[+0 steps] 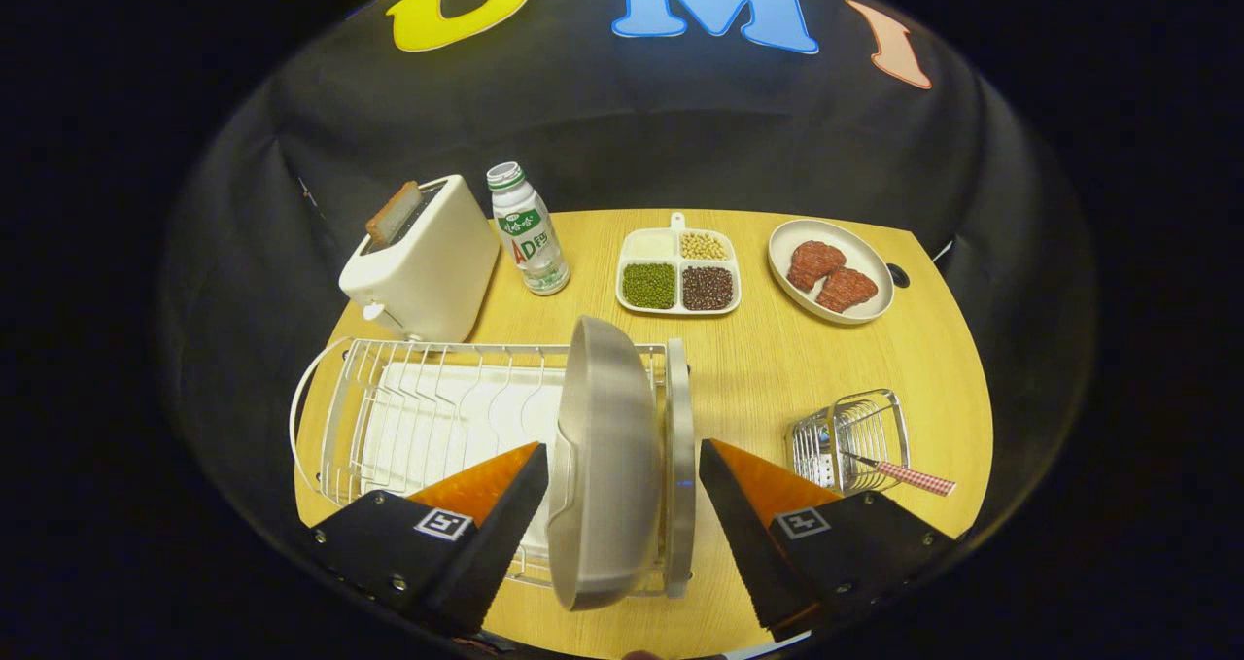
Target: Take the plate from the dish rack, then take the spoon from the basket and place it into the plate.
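I have the fingers [622, 490] spread open astride the plate [603, 466], upright in the dish rack [389, 417] at lower centre, ungrasped; spoon [899, 473] waits in basket [850, 441], lower right; nothing done yet.

Upright plate [604, 466] between spread claw [622, 480] fingers
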### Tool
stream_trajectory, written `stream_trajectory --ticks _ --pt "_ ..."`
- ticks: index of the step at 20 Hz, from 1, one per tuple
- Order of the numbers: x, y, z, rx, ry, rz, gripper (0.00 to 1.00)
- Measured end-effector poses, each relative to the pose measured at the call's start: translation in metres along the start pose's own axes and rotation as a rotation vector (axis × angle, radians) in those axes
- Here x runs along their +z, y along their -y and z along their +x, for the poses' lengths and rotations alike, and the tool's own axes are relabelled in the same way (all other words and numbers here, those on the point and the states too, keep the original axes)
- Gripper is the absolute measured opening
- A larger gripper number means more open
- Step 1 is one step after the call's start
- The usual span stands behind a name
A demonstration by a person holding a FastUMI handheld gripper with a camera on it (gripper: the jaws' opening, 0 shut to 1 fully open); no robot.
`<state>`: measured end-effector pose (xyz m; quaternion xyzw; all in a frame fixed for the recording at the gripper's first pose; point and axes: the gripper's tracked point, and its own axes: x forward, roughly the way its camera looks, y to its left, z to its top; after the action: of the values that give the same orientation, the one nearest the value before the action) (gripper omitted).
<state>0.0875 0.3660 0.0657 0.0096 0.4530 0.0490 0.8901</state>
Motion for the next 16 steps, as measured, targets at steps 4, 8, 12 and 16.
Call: stream_trajectory --ticks 4,8,12,16 --pt "0.001 0.014 0.009 -0.152 -0.017 -0.061 0.74" --pt "0.002 0.002 0.011 -0.187 -0.035 -0.05 0.35" --pt "0.005 -0.004 0.001 -0.269 -0.073 -0.078 0.28" --pt "0.015 -0.009 -0.009 -0.362 -0.082 -0.124 0.29"
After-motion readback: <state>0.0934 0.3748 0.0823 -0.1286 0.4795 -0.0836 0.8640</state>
